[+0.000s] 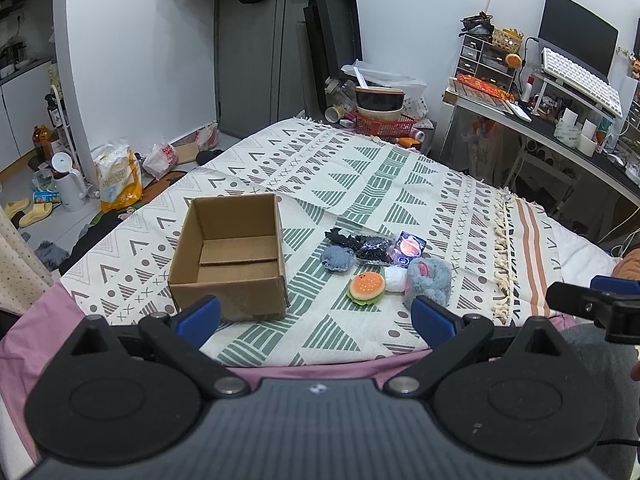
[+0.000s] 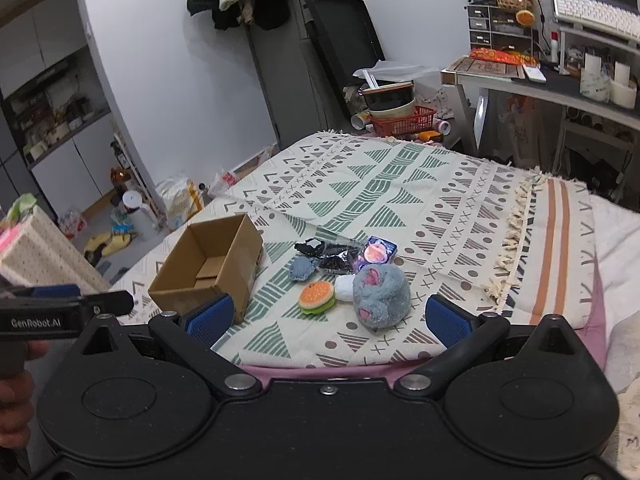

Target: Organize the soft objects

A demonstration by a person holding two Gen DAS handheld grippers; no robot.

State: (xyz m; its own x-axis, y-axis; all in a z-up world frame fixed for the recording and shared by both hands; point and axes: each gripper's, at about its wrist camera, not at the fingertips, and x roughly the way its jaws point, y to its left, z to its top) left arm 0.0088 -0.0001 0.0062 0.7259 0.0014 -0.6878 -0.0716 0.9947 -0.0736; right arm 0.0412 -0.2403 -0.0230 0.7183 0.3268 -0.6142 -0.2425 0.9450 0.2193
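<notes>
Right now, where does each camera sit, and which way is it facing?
Left wrist: on the left claw, facing across the patterned blanket at the open brown cardboard box; its blue pads and the right claw show.
Right wrist: on the right claw, facing the fluffy grey plush toy; the left claw and a hand show.
Shared: box, toys, blanket.

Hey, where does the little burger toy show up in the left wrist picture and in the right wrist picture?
Left wrist view: the burger toy lies right of centre on the patterned blanket, just left of the grey plush.
Right wrist view: the burger toy lies near the centre, again left of the grey plush.
Shared landmark: the open cardboard box sits to the toy's left in both.
</notes>
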